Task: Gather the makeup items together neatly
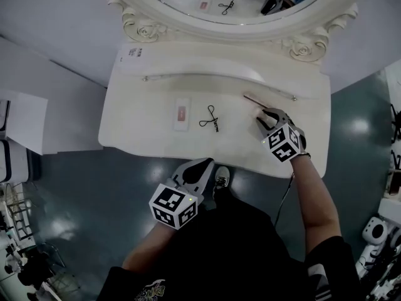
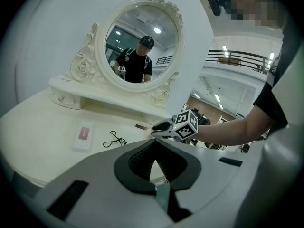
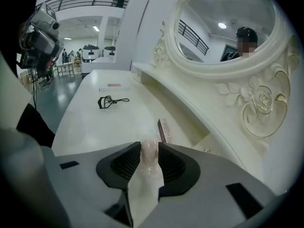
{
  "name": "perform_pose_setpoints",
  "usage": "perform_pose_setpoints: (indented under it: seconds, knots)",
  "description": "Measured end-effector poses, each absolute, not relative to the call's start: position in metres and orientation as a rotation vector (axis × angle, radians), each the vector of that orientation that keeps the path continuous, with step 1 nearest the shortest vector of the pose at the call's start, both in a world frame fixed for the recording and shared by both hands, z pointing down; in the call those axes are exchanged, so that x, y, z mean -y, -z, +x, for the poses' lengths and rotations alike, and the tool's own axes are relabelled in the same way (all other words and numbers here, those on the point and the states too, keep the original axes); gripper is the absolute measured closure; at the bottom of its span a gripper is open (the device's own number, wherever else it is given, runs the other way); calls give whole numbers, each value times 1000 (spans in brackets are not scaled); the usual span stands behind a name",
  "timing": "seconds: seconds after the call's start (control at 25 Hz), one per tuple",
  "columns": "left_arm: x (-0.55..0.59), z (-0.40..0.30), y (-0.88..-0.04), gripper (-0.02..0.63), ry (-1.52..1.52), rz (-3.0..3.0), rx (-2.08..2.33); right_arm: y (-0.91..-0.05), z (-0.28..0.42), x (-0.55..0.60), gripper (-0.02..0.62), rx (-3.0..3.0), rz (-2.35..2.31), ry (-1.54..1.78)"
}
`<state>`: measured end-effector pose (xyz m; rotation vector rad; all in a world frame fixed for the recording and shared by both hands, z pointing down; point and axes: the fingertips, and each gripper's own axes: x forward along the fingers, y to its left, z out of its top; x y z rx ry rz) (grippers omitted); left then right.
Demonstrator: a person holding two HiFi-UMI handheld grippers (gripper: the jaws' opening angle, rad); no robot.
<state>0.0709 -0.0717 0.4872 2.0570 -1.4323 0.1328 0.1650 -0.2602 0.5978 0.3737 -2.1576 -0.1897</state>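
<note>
White worktop [image 1: 144,137] w/ oval mirror [image 1: 250,31] at the back: biggest things here, makeup spread along the middle. Left tongs [image 2: 155,142]: tips together, nothing between, hanging off the near edge, well apart from all items. Right tongs [image 3: 149,144]: over the right part of the worktop, angled down, about half parted w/ a pale see-through pinkish item [image 3: 149,161] in the gap; no firm squeeze visible, so prob. not gripped yet. White flat case [image 1: 182,115] w/ red label: left of centre. Black eyelash curler [image 1: 210,119]: just beside the case on its right, not touching. Thin brown stick [image 1: 254,99]: near the back ledge, just beside one tip of the right tongs; one piece w/ the pinkish item or separate, can't tell. Judging by layout, step in hand = grab at the right end, then carry over to the case + curler group. To do well: centre the pinkish item between the pads, close slowly and squarely across its middle, since smooth and rounded, so likely to squirt out if pinched near an end. If separate, keep the pad off the brown stick; avoid nipping both at once. Lift straight up before crossing, then set down parallel to the case, close beside the curler w/o knocking it.
</note>
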Motion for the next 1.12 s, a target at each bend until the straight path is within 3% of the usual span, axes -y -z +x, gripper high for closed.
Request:
perform_pose_setpoints:
  seconds: [0.36, 1.12]
  knots:
    - [72, 63, -483, 598, -146, 2075, 1414, -592, 162, 259, 515, 2163, 559, 21]
    - [44, 20, -468, 598, -183, 2173, 1300, -589, 137, 225, 522, 2113, 1258, -740]
